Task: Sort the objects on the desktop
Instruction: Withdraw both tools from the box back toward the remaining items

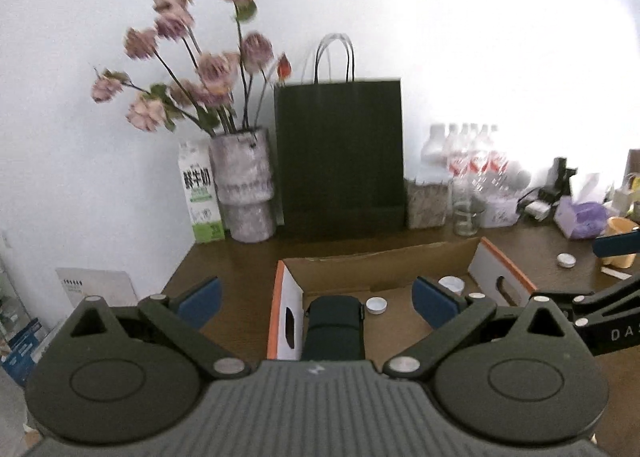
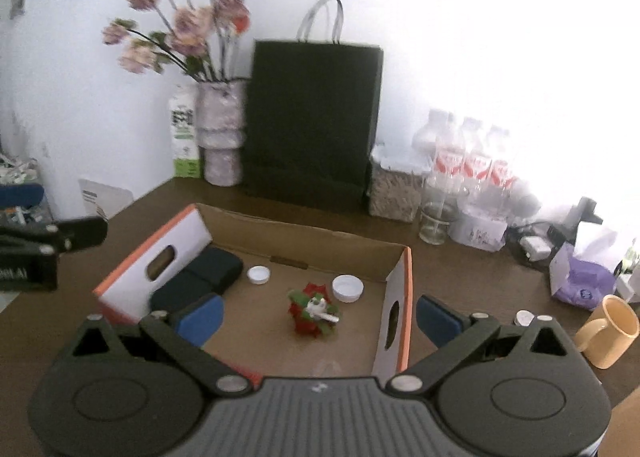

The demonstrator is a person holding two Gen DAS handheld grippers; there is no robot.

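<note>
Grippers: left gripper and right gripper spread wide, empty | cardboard box below | next: probably yellow mug right of box, approach slowly.

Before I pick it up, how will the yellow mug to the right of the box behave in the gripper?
The yellow mug looks rigid, likely ceramic, so probably heavy for its size and breakable if dropped. Its glossy wall may slip between the pads. It stands upright on the table, so it should not roll, though a push near the rim might tip it.
</note>
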